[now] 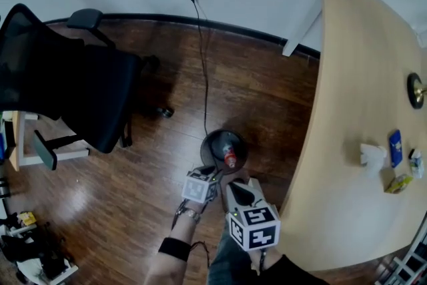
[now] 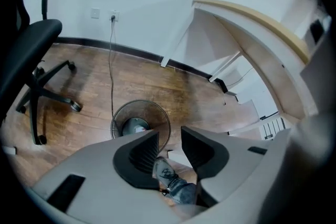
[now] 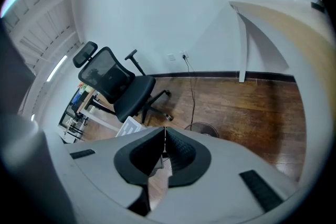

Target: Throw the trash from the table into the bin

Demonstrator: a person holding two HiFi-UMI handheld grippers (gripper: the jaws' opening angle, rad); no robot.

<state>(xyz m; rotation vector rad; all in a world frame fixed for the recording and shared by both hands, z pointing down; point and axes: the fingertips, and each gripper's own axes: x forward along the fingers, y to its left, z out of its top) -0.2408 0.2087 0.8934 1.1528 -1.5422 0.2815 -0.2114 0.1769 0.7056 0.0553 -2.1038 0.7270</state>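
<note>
Hovering: I am holding both grippers over the wooden floor, near the bin (image 1: pixel 205 145) and on my side of it, just beside the worktop (image 1: pixel 347 63).
Left gripper (image 2: pixel 169 136): its fingers are standing apart with nothing between them; only my shoe (image 2: pixel 165 169) and the floor are showing through the gap.
Right gripper (image 3: pixel 164 131): its fingers are meeting at the tips, empty.
Trash: a crumpled white tissue (image 1: pixel 372 157), a blue packet (image 1: pixel 395 147), a yellow wrapper (image 1: pixel 399 183) and a small pale item (image 1: pixel 417 163) are lying close together on the worktop, well apart from both grippers.
Handling: I am judging all of it light. The tissue is looking soft, so I am planning to pinch its bulk. The flat wrappers may slip, so a raised edge is looking best.
Unclear: something with red (image 1: pixel 230 158) is lying in the bin, but I cannot identify it. The pale item is too small to name.
</note>
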